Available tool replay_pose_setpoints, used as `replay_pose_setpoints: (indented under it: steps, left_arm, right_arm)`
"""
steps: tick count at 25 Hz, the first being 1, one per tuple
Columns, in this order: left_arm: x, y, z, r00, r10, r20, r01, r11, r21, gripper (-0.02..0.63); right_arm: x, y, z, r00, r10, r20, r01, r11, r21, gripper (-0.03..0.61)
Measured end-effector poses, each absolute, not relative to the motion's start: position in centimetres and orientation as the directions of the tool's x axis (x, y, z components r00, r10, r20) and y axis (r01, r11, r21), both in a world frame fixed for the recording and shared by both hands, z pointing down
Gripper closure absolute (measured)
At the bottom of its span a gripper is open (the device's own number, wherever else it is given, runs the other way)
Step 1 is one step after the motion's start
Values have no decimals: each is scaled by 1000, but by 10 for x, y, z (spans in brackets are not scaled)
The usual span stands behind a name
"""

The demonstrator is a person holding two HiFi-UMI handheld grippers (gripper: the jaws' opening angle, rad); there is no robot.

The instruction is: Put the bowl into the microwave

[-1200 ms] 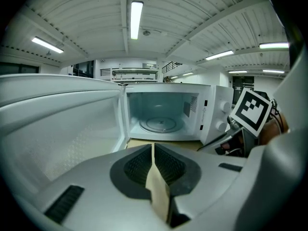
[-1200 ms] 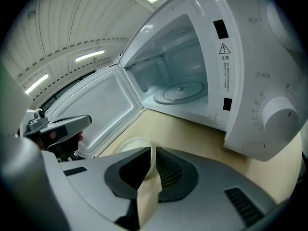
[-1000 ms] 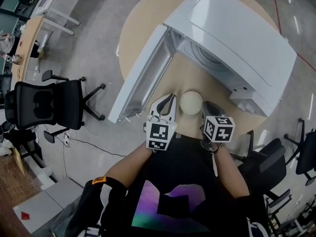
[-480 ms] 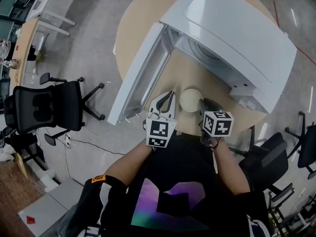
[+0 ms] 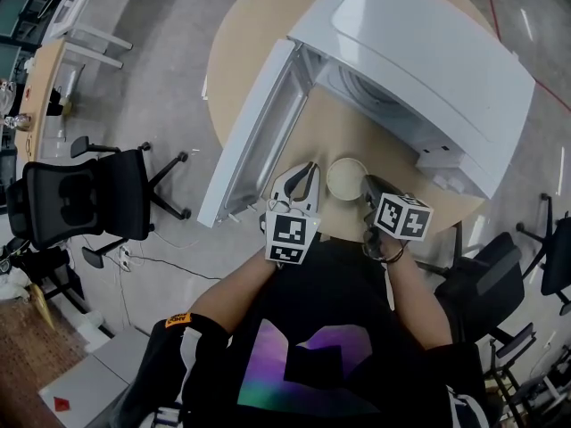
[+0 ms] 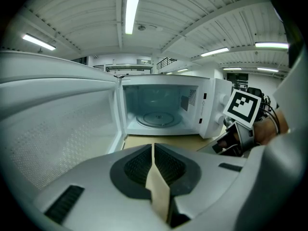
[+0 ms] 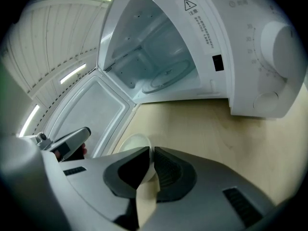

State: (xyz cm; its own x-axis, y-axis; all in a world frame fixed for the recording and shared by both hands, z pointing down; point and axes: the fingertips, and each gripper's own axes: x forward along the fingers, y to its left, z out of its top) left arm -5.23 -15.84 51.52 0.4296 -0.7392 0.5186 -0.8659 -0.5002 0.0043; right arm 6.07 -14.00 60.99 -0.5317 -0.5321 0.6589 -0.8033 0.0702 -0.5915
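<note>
A cream bowl (image 5: 345,178) stands on the round wooden table (image 5: 259,34) in front of the white microwave (image 5: 419,52), whose door (image 5: 254,136) hangs wide open to the left. In the right gripper view my right gripper (image 7: 152,154) has its jaws closed on the near rim of the bowl (image 7: 133,145). My left gripper (image 5: 309,170) is just left of the bowl, apart from it, with jaws together and nothing held (image 6: 153,150). The glass turntable (image 6: 156,118) inside the microwave's cavity is bare.
The microwave's control panel with knobs (image 7: 276,52) lies right of the cavity. The open door (image 6: 57,129) walls off the left side. Black office chairs stand on the floor at the left (image 5: 85,194) and the right (image 5: 486,279) of the table.
My right gripper has edged in and closed on the bowl's rim, and its marker cube has tilted. The bowl and my left gripper have hardly moved.
</note>
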Motion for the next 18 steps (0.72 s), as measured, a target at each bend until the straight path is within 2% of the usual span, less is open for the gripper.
replay_pose_setpoints:
  steps: [4, 11, 18]
  left_arm:
    - [-52, -157, 516, 436, -734, 521, -861, -508, 4, 568]
    - [-56, -154, 512, 440, -735, 516, -860, -510, 7, 568]
    - [-59, -153, 503, 444, -745, 499, -861, -508, 7, 568]
  right_arm:
    - [61, -138, 611, -534, -538, 653, -788, 38, -614, 538]
    - [73, -131, 614, -499, -572, 651, -740, -110, -663, 545]
    - [83, -147, 593, -458, -652, 604, -699, -155, -698, 545]
